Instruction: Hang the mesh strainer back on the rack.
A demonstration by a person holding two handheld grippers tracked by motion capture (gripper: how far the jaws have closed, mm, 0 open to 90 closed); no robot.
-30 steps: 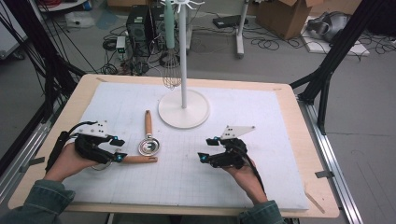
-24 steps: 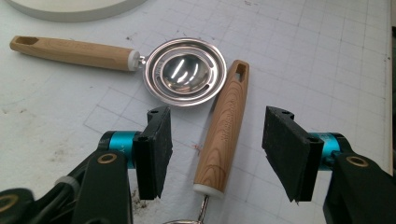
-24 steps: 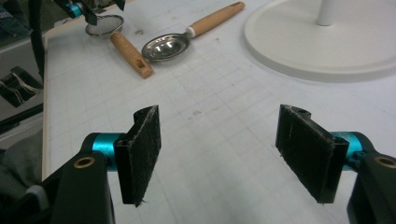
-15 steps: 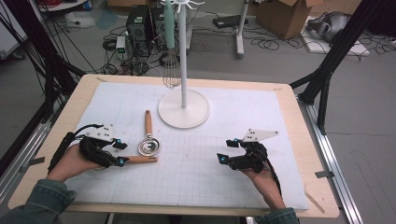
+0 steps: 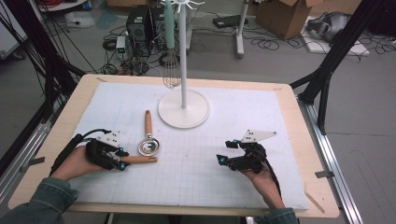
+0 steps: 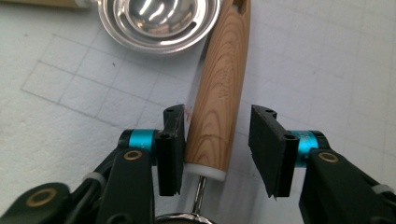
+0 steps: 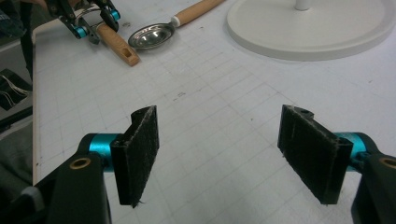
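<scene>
A wooden handle (image 5: 138, 159) lies flat on the white grid mat, and its white ferrule and metal stem run under my left gripper (image 5: 122, 158). In the left gripper view the handle (image 6: 219, 88) sits between the jaws of the left gripper (image 6: 218, 116). The left pad (image 6: 175, 140) touches it and the right pad stands off with a gap. These jaws have just been closing. A second utensil, with a steel bowl (image 5: 149, 148) and a wooden handle (image 5: 148, 123), lies just beyond. My right gripper (image 5: 225, 153) hovers open over bare mat, and nothing is between its pads (image 7: 140, 154).
A white stand with a round base (image 5: 183, 108) rises at the mat's far middle, with a wire whisk (image 5: 172, 77) hanging from it. The right gripper view shows the left gripper (image 7: 91, 23), the steel bowl (image 7: 152, 35) and the stand base (image 7: 313, 28) ahead. Cables and boxes lie on the floor beyond.
My left gripper has sunk onto the wooden handle and its jaws have narrowed around it. My right hand has slid to the right and then held still.
</scene>
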